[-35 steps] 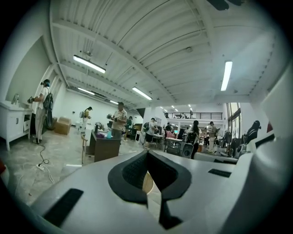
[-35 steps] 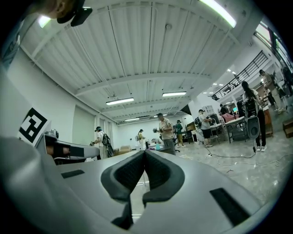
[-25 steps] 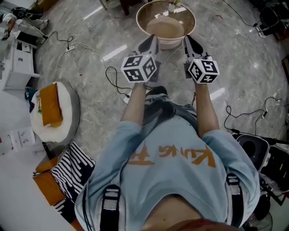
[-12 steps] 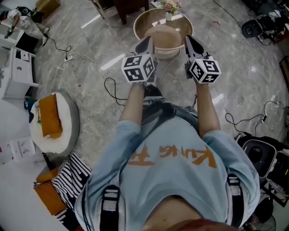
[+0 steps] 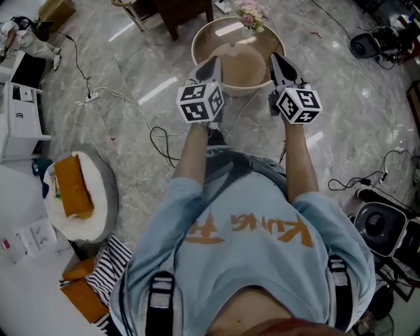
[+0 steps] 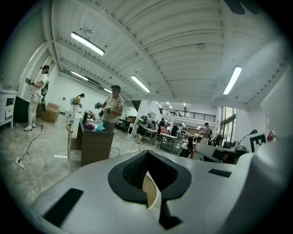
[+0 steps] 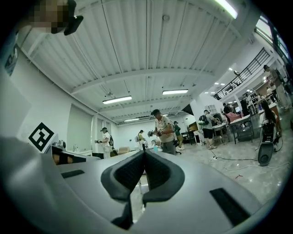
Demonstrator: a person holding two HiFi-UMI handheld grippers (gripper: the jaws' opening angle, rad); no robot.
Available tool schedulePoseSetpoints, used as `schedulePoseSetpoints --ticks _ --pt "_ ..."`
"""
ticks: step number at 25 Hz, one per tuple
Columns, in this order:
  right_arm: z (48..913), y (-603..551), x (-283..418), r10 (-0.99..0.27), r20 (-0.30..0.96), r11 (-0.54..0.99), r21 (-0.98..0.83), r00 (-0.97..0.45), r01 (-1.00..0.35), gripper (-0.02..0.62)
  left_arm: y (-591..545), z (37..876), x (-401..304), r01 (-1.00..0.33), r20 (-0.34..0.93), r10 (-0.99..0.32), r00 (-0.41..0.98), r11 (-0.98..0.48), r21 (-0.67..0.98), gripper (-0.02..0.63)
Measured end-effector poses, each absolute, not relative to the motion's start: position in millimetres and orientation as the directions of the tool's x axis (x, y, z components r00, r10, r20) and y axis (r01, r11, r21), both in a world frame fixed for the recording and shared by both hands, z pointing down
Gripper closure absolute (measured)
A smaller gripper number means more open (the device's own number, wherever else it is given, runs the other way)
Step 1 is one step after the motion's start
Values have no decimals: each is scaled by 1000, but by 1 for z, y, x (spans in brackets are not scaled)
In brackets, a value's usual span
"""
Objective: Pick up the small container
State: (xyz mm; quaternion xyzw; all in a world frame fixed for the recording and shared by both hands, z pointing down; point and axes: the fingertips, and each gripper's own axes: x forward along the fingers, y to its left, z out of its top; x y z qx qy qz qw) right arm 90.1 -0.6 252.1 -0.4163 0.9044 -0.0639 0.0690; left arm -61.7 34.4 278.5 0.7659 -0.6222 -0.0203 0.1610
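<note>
The left gripper [image 5: 212, 61] and right gripper [image 5: 275, 58] have their jaws pressed together on nothing, over the near rim of the round table [image 5: 197, 41]. The only small container in sight, a flower vase [image 5: 252, 12], stands upright at the table's far rim, top centre of the head view.

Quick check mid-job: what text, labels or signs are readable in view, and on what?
"KUNG", upside down, in orange on the shirt; the sign beside it is unclear.
Both marker cubes: square patterns only, no words.
Papers and cabinet: print too small to read.
</note>
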Motion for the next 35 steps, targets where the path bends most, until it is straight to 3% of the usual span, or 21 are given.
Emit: schedulePoseSetpoints --ticks 12,24,35 --pt "322 -166 -11 -764 112 607 -205 -635 -768 581 -144 346 -179 -956 333 -917 222 -137 261 583" --pt "394 -235 -10 -775 288 512 -236 -563 -826 581 -233 415 -167 -924 439 -836 330 -192 330 583" --pt "507 -240 -24 -620 420 605 -283 -663 -745 581 -248 508 -149 -935 528 -793 304 -140 327 583"
